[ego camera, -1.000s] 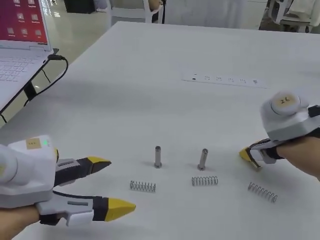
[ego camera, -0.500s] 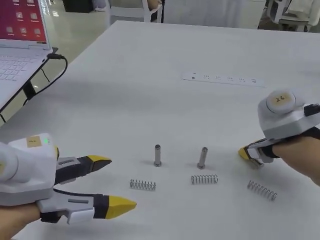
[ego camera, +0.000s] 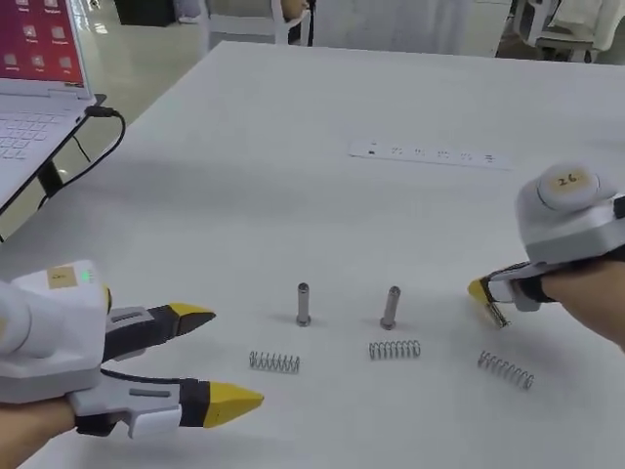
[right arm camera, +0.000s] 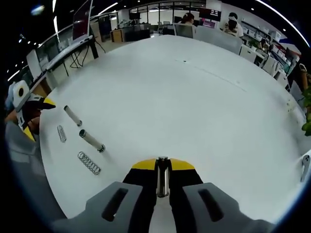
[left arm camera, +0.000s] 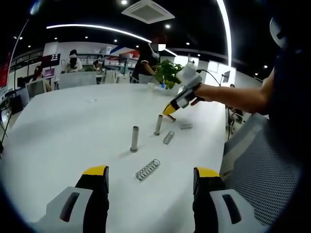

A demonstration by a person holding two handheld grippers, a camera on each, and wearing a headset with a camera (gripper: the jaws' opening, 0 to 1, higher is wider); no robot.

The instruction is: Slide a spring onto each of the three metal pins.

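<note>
Two metal pins (ego camera: 303,304) (ego camera: 391,308) stand upright on the white table (ego camera: 293,195). Three springs (ego camera: 274,362) (ego camera: 395,349) (ego camera: 506,369) lie flat in front of them. My left gripper (ego camera: 220,357) hovers open at the lower left, short of the nearest spring (left arm camera: 147,169), with the pins (left arm camera: 134,139) (left arm camera: 158,124) beyond. At the right, my right gripper (ego camera: 485,295) is shut on the third pin (right arm camera: 163,177), held upright between its yellow tips just above the table. The right gripper view has the standing pins (right arm camera: 73,115) (right arm camera: 92,141) and two springs (right arm camera: 61,133) (right arm camera: 89,162) off to its left.
A laptop (ego camera: 29,88) with a black cable (ego camera: 93,137) sits at the table's left edge. A white power strip (ego camera: 430,154) lies farther back. People and desks are in the room beyond.
My right gripper has drifted slightly right and up, still holding its pin. The left gripper, pins and springs stay put.
</note>
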